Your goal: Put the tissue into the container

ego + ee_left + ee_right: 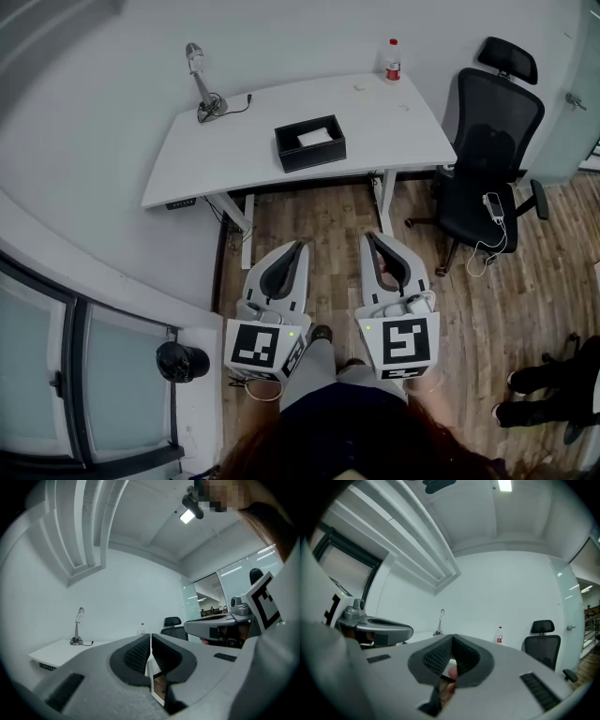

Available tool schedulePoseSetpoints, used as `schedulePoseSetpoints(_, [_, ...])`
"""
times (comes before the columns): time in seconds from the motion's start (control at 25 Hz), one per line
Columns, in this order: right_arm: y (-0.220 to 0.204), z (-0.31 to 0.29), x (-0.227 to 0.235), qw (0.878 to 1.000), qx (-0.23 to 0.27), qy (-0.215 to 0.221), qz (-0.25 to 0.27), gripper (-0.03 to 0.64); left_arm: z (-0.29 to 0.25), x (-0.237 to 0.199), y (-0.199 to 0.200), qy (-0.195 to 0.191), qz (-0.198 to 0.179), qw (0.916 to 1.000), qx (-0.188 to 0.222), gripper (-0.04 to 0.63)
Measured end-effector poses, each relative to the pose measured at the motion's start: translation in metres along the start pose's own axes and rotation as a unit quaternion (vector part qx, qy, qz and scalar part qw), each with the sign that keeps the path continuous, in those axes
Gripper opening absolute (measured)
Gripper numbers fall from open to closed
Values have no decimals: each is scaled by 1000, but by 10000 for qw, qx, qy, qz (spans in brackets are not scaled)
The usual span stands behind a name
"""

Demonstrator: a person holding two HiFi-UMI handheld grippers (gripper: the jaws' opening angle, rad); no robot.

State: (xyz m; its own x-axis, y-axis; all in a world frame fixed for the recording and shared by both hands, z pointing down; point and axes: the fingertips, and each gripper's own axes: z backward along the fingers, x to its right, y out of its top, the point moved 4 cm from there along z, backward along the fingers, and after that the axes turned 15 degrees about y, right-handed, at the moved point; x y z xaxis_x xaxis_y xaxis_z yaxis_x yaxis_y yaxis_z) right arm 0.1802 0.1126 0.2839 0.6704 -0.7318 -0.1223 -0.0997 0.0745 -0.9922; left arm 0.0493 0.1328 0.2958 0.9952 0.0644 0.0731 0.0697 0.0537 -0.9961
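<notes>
So the bench (pixel 225 155) is a white one pushed up against a white wall (pixel 84 103). Its long front edge faces the person, and the near left corner sticks out toward the window (pixel 56 366). There's plenty of open wood floor (pixel 333 220) between that front edge and the two claws, with nothing lying in that lane. Only the bench legs stand under the top, further back.

The container (pixel 309 155) is a black open box sitting roughly mid-bench, close to the front edge, with bare top on all sides. The white thing inside it looks like the tissue (pixel 316 137), lying flat on the bottom.

The left claw (pixel 302 246) and right claw (pixel 369 236) hang side by side over the floor, a gap between them, both aimed at the bench and well short of it. Both are clenched: in each gripper view the ribbed pads meet along one line with nothing pinched in there. Neither touches anything.

Other stuff:
- A gooseneck lamp (pixel 199 80) with a black cord stands at the back left of the bench, well apart from the container.
- A bottle (pixel 393 59) with a red cap stands at the back right.
- A black office chair (pixel 487 155) is parked just off the right end of the bench, with a phone (pixel 493 206) on a white cable on its armrest. It crowds the right side but not the straight path to the box.
- A round black thing (pixel 181 361) sits on the sill by the window, to the left of the person.
</notes>
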Motion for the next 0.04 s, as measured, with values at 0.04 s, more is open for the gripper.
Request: schedulePoseSetpoints(0.04, [-1,-2,2,10000,4,-16,-21,20,-3,-1,-1,-6,-10,10000,-3,32])
